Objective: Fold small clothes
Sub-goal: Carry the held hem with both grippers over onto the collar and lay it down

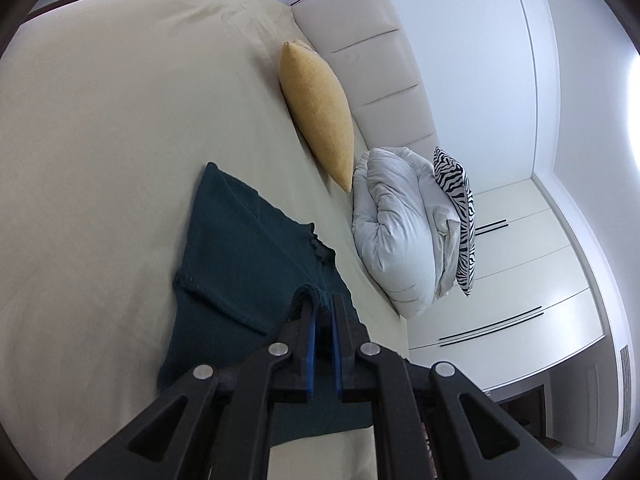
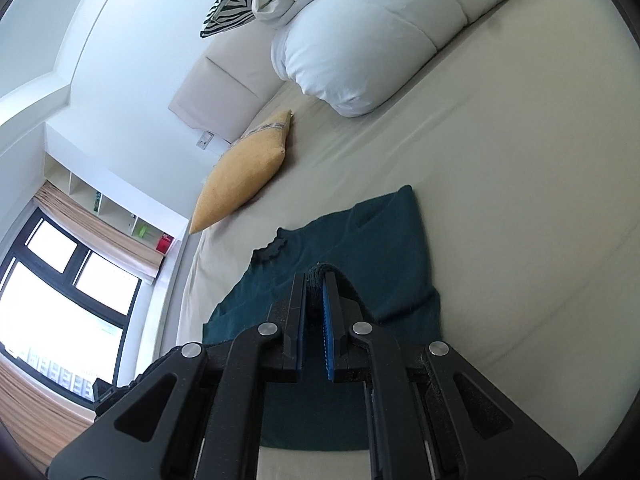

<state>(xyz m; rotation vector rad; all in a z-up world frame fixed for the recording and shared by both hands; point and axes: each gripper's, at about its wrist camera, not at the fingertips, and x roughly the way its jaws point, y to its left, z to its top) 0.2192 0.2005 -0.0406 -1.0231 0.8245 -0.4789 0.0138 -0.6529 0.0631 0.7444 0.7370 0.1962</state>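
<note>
A dark teal knitted garment (image 1: 244, 240) lies spread on the cream bed sheet (image 1: 100, 120). My left gripper (image 1: 322, 300) is shut on a bunched edge of it, and the cloth rises from the bed to the blue pads. In the right wrist view the same teal garment (image 2: 372, 240) stretches away over the bed, its frilled neckline toward the left. My right gripper (image 2: 316, 276) is shut on another lifted edge, with a fold of knit showing between its fingertips. The part of the garment under both grippers is hidden.
A mustard cushion (image 1: 316, 116) leans against the padded headboard (image 1: 372, 40). A rolled white duvet (image 1: 396, 224) and a zebra-print cushion (image 1: 456, 216) sit beside it. White wardrobe doors (image 1: 520, 264) stand past the bed; a window (image 2: 60, 280) shows in the right wrist view.
</note>
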